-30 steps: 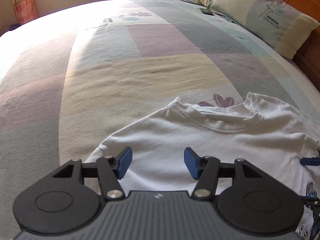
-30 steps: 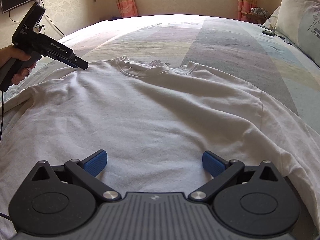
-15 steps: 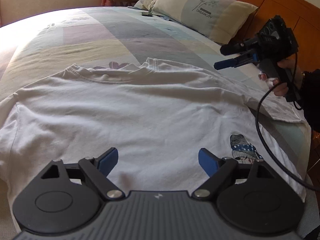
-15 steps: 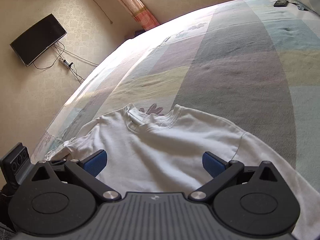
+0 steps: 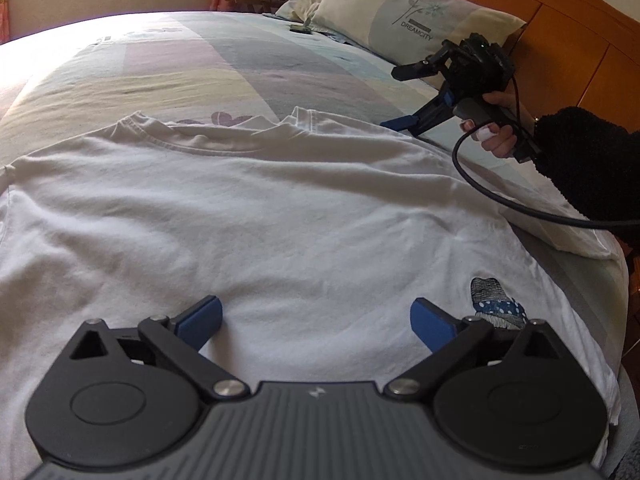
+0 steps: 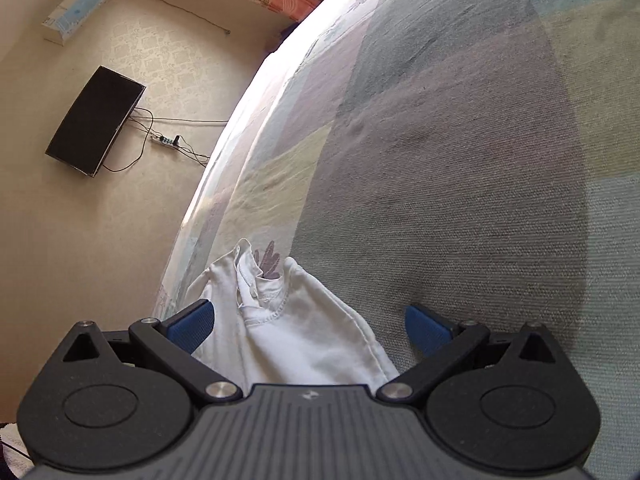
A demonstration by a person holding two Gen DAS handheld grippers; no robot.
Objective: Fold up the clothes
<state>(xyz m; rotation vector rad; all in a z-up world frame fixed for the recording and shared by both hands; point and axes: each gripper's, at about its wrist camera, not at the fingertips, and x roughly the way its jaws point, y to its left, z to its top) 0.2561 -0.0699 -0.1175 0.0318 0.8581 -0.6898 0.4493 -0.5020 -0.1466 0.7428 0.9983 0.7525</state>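
White T-shirt [image 5: 280, 208] lies flat on the patchwork-covered bed [image 5: 192, 68]; both tools [image 5: 316, 320] [image 6: 310, 326] gape wide, empty.

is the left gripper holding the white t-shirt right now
No, the left gripper stands wide open above the white t-shirt, its blue pads clear of the cloth.

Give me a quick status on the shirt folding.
Left gripper just opened, right gripper open, both empty. White cotton T-shirt flat on patchwork bedspread, unfolded. Nothing in the way.

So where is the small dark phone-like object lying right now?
In the left wrist view, the small dark object lies far up the bedspread, just left of the pale printed pillow.
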